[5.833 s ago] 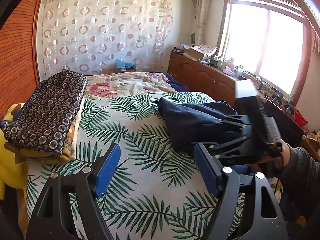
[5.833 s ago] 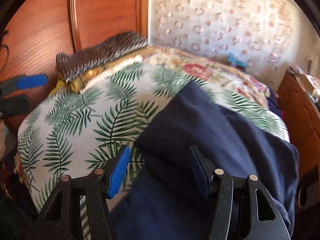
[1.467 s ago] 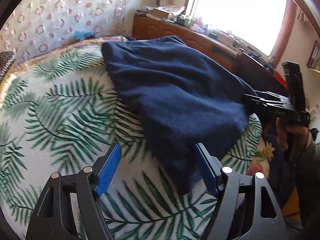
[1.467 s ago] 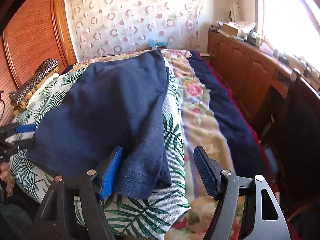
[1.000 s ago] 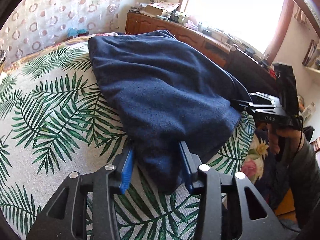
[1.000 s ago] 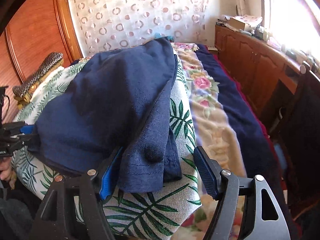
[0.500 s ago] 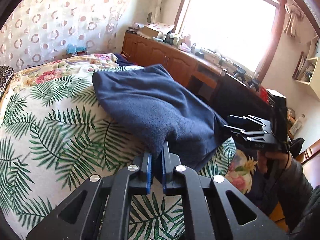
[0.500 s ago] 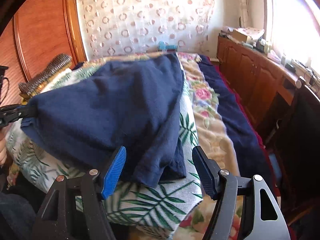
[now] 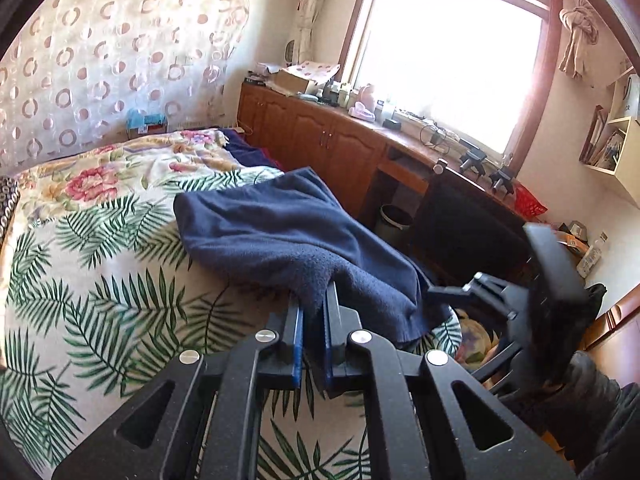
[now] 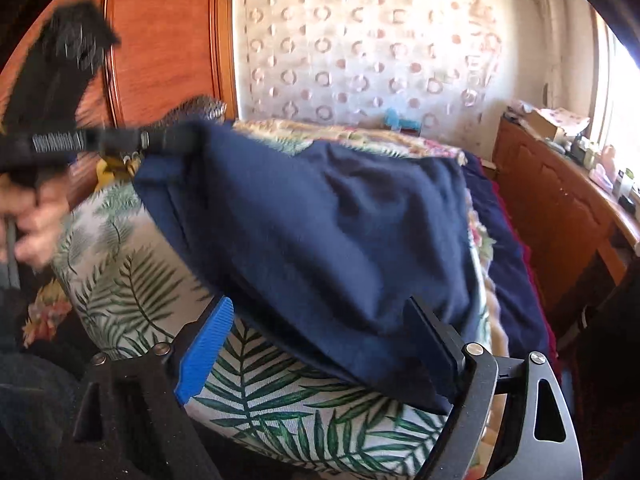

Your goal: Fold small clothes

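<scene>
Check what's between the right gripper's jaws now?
Right wrist view: the navy garment's lower edge hangs between the opening jaws of the right gripper, unpinched, over the palm-leaf sheet.

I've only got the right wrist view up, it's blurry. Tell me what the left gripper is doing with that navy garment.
Observer: In the left wrist view the left gripper is shut on a corner of the navy garment, with the cloth pinched between its blue pads.
Operator: Is the whole garment off the bed?
Observer: No. Its far end lies on the palm-leaf bedspread; only the gripped corner is raised.
Operator: And my right gripper, is it holding anything?
Observer: The right gripper sits beside the garment's hanging edge, jaws opening. Your own view shows cloth between the jaws, pads not pressing it.
</scene>
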Action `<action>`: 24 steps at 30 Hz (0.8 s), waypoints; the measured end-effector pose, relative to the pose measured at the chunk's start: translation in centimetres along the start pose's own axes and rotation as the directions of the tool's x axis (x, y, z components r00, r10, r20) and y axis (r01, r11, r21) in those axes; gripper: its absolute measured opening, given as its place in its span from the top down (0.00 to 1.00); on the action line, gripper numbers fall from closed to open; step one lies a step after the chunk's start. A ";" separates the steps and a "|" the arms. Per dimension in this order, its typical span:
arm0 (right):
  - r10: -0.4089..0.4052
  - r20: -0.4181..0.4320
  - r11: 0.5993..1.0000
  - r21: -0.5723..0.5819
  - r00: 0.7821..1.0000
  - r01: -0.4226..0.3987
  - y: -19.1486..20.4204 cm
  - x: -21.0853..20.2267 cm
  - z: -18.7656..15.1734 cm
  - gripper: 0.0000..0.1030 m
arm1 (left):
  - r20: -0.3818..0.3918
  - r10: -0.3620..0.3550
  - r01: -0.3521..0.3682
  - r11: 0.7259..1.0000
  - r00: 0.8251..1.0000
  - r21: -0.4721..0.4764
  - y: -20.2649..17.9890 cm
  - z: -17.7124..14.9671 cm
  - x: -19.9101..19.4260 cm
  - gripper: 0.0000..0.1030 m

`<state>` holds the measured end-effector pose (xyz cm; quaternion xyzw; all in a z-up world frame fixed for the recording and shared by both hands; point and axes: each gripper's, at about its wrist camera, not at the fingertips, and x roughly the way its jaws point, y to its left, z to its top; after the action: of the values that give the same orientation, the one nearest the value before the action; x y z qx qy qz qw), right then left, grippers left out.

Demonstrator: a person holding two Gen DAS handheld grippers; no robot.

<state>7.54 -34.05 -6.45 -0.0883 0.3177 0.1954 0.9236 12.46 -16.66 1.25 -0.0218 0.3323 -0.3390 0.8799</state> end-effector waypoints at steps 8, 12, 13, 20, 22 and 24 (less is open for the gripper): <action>-0.102 -0.086 0.994 -0.047 0.991 0.099 -0.7 4.0 -0.7 0.15 | 0.016 0.011 -0.011 1.000 1.000 -0.002 0.2 0.6 0.0 0.92; -0.150 -0.112 0.988 -0.060 0.982 0.143 -1.3 4.9 -1.1 0.15 | 0.022 0.014 -0.014 1.000 1.000 -0.011 0.5 0.7 -0.1 0.92; -0.156 -0.113 0.987 -0.063 0.981 0.150 -1.4 5.0 -1.2 0.15 | 0.024 0.016 -0.015 1.000 1.000 -0.012 0.5 0.8 -0.1 0.92; -0.159 -0.117 0.987 -0.029 0.980 0.156 -2.2 5.2 -1.2 0.23 | 0.033 0.023 -0.022 1.000 0.999 -0.022 0.8 0.9 -0.4 0.92; -0.140 -0.116 0.990 -0.021 0.983 0.139 -2.1 5.2 -1.0 0.30 | 0.034 0.023 -0.022 0.999 0.999 -0.024 0.7 0.8 -0.5 0.92; -0.119 -0.113 0.993 -0.031 0.987 0.116 -2.0 4.9 -1.2 0.43 | 0.036 0.024 -0.023 0.999 0.999 -0.025 0.8 0.9 -0.5 0.92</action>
<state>11.18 -34.73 -10.36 -0.1293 0.3619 0.1392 0.9127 13.15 -15.93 2.02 -0.0348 0.3208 -0.3242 0.8892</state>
